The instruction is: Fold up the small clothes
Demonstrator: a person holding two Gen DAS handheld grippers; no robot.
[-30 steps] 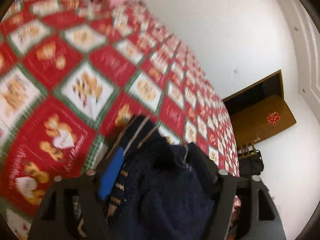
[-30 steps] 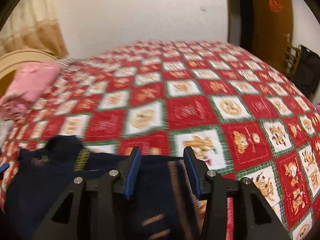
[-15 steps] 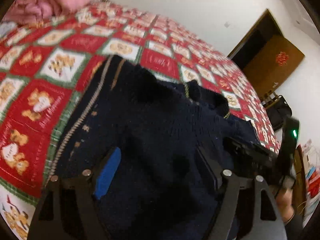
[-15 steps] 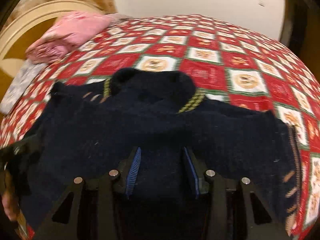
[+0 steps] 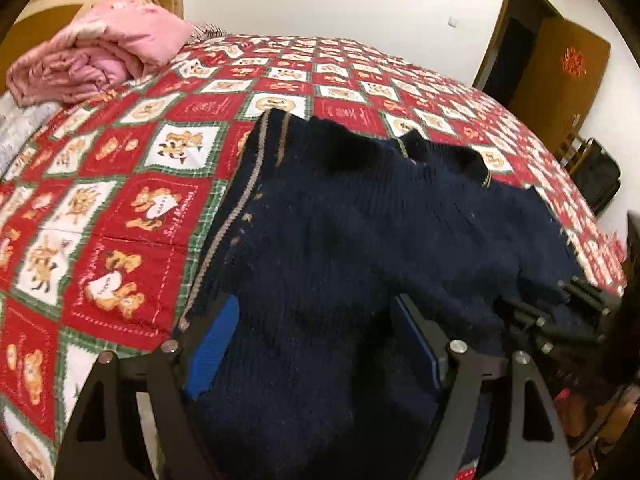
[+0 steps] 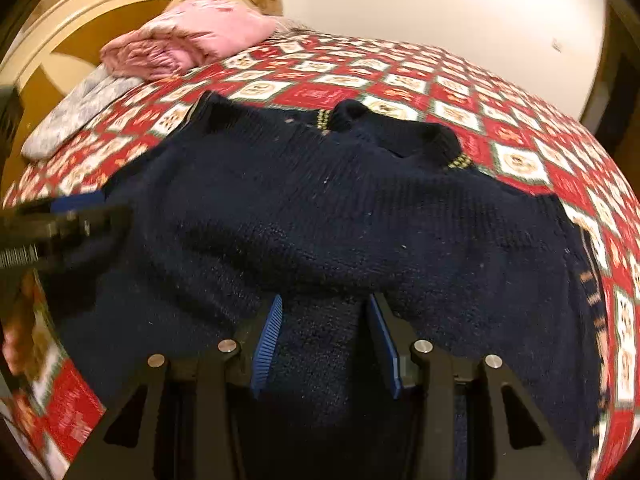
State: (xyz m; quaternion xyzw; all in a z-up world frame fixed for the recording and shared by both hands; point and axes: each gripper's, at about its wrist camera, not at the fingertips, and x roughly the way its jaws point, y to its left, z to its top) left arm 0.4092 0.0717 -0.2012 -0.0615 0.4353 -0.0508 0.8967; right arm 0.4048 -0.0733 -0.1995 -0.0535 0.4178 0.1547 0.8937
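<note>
On the bed's red quilt (image 5: 132,208), navy sweater (image 5: 360,220) lies spread near its front edge. Left gripper (image 5: 316,344) jaws wide, just been opening, knit between; right gripper (image 6: 326,344) narrower, pinching a fold. Far quilt open.

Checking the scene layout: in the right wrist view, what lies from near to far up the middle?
right gripper holding knit, navy sweater, its collar, red patchwork bedspread, white wall.
</note>
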